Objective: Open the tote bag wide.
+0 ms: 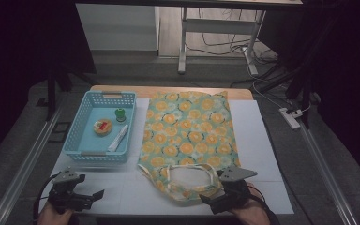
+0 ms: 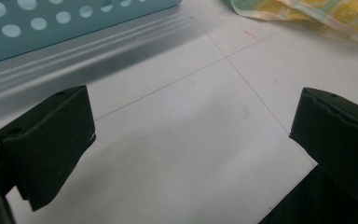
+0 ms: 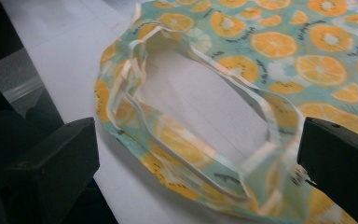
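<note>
Orange-slice-print fabric tote bag [image 1: 187, 136] lies flat mid-table, its handles [image 3: 223, 140] at the near edge. Right gripper [image 1: 225, 199], jaws spread, hovers at the handles; left gripper [image 1: 82, 199], jaws spread, hangs over bare table near the blue plastic basket [image 1: 82, 152]. Judged: approach stage; next, pinch a handle cleanly.

What we count on the table

We see one orange-print cloth bag [image 1: 187, 136], one blue basket [image 1: 82, 123] — three small items inside — and two grippers [image 1: 77, 197] [image 1: 225, 197].
</note>
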Available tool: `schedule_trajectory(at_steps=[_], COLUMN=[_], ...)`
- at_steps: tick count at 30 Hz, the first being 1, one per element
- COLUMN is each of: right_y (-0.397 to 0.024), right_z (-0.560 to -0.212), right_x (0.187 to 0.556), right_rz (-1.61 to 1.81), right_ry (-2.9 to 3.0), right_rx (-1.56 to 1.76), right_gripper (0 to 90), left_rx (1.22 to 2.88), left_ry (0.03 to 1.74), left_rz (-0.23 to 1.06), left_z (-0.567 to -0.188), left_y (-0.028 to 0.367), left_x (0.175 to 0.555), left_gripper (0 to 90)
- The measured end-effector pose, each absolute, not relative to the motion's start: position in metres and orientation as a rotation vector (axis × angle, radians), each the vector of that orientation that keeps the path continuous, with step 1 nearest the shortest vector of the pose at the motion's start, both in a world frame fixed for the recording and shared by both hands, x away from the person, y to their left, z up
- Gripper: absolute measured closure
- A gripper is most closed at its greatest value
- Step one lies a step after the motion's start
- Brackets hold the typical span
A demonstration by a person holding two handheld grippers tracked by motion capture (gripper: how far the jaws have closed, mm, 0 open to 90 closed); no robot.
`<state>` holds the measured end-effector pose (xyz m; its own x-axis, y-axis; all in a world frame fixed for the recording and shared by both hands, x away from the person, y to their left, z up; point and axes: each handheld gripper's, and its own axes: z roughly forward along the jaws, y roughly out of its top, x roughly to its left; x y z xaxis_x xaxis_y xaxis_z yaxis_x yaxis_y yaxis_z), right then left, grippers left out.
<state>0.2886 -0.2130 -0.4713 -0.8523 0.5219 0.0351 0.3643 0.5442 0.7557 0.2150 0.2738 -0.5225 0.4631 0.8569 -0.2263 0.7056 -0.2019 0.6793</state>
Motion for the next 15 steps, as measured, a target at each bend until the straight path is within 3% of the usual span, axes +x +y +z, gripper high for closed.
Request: schedule_trajectory(at_steps=[15], right_y=[-0.174], right_z=[-0.471], right_x=[0.285], right_rz=[1.189], right_ry=[2.690], right_rx=[0.655], right_gripper=[0.0], left_rx=[1.969], left_ry=[1.297], left_rz=[0.256], left_z=[-0.522], left_y=[0.274], left_x=[0.216], left_gripper=[0.0])
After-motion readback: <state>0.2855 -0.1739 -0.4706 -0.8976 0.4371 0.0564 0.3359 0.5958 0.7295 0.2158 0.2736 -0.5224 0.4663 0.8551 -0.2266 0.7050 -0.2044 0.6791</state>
